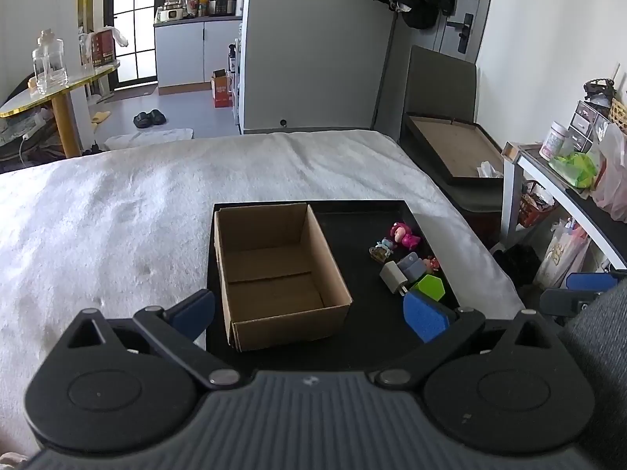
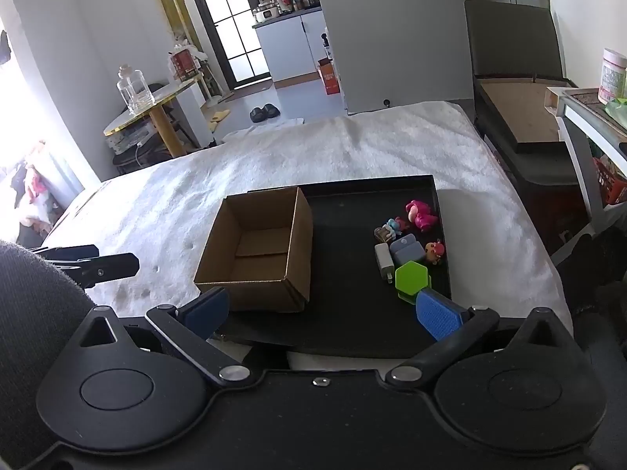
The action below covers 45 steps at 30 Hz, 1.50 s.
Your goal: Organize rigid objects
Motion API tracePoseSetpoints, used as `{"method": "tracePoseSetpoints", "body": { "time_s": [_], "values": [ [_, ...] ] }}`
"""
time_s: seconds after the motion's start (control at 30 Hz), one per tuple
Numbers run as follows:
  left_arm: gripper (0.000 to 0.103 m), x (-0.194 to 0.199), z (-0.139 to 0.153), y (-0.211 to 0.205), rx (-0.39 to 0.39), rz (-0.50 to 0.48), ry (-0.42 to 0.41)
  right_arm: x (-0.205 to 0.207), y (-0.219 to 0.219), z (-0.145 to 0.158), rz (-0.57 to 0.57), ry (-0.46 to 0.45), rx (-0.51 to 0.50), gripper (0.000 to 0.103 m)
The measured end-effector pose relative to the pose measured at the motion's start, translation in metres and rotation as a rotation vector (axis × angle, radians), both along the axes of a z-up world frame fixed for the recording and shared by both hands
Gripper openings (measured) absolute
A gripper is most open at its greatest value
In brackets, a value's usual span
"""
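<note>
An open, empty cardboard box (image 1: 274, 270) (image 2: 258, 250) sits on the left half of a black tray (image 1: 364, 215) (image 2: 352, 203) on a white bed. On the tray's right side lie small objects: a pink figure (image 1: 403, 234) (image 2: 420, 213), a small blue-haired figure (image 1: 383, 248) (image 2: 392, 228), a white charger plug (image 1: 393, 276) (image 2: 383, 260), a grey-blue block (image 1: 411, 265) (image 2: 407, 250), a green hexagon (image 1: 430, 288) (image 2: 410, 277) and a small red figure (image 2: 435, 250). My left gripper (image 1: 309, 311) is open and empty near the tray's front. My right gripper (image 2: 323, 309) is open and empty there too.
The white bed cover (image 1: 117, 215) surrounds the tray. A dark bench with a wooden-lined lid (image 1: 450, 145) stands beyond the bed's right edge. A white shelf with jars and bags (image 1: 568, 156) is at the right. A round table with a glass bottle (image 1: 49, 74) is at the far left.
</note>
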<state>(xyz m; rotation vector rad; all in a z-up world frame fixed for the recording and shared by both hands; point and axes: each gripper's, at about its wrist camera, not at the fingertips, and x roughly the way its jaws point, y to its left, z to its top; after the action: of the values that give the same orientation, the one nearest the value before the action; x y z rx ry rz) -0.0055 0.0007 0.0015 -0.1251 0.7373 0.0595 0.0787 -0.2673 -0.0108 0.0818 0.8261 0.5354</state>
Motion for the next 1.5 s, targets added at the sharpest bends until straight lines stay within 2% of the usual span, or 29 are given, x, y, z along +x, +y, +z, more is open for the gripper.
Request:
{"method": "tracePoseSetpoints", "body": {
  "time_s": [1.2,1.5],
  "values": [
    [0.102,0.004,0.0,0.0,-0.013,-0.007,0.009,-0.002,0.004,-0.004,-0.002,0.003,-0.01,0.103],
    [0.102,0.004,0.0,-0.001,-0.012,-0.01,0.009,-0.002,0.002,-0.011,-0.011,0.035,0.011,0.103]
  ]
}}
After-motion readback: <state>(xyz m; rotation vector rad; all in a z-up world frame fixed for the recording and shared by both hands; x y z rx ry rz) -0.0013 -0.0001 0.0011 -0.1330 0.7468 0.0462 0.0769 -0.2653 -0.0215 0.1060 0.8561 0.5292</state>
